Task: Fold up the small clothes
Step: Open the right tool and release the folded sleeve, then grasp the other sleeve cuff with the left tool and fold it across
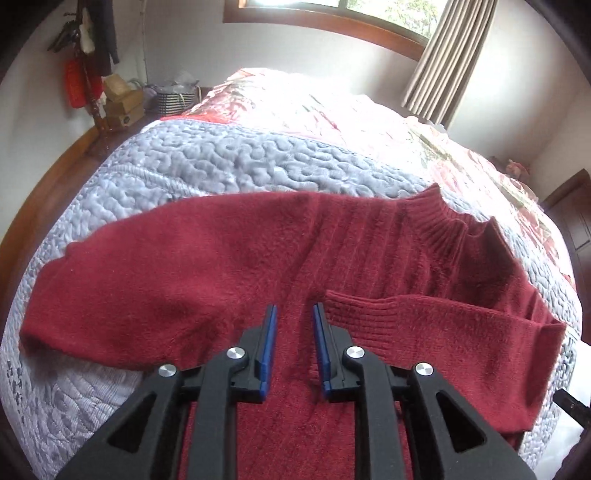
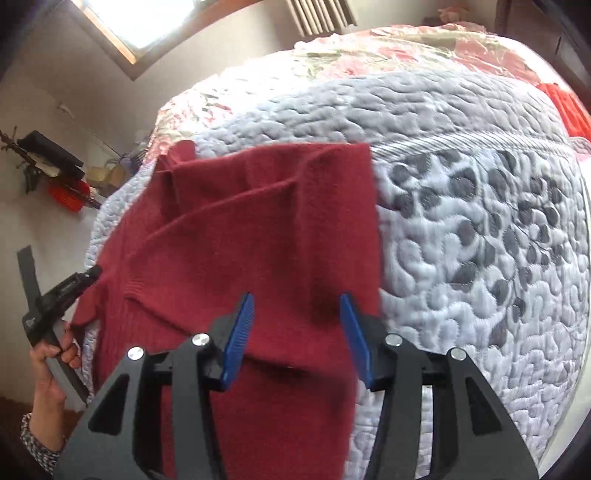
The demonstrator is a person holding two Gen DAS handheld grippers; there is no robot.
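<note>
Both grippers (image 1: 294, 310) (image 2: 297, 299) agape over sweater (image 1: 229, 258)

Daylight from the window (image 1: 369, 11) overexposes the far bedspread (image 1: 280, 99); fisheye edges curve.

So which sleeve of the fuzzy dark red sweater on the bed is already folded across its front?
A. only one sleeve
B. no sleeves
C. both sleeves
A: in the left wrist view one ribbed-cuff sleeve lies across the chest of the dark red knitted sweater, while the other sleeve stretches out flat over the grey quilted bedspread.
</note>
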